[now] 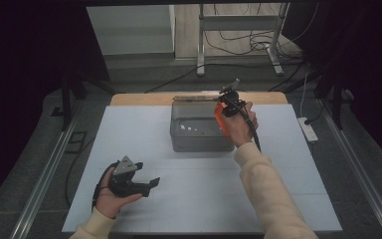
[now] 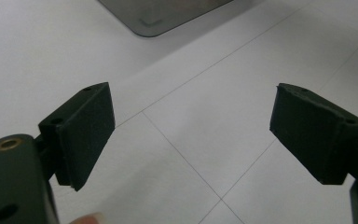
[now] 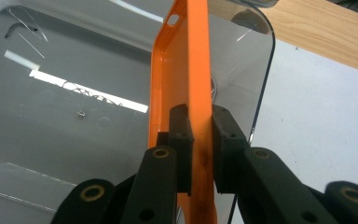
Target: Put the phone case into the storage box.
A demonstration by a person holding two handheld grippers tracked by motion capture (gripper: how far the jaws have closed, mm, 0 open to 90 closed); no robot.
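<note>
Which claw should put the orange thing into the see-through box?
The right claw. It is already shut on the orange case and holds it right over the clear box. The left claw is open, holds nothing, and sits near the table's front edge, apart from the box.

White-topped bench [image 1: 129, 149] with a wooden far edge [image 1: 144, 98], grey floor [image 1: 144, 74] beyond. A metal stand [image 1: 238, 30] rises at the back, cables [image 1: 238, 42] looping beneath it. Power strip [image 1: 308, 129] right, dark curtains [image 1: 25, 59] both sides.

Cream sleeves [image 1: 271, 189], black tongs [image 2: 193, 135] with brass screw holes.
</note>
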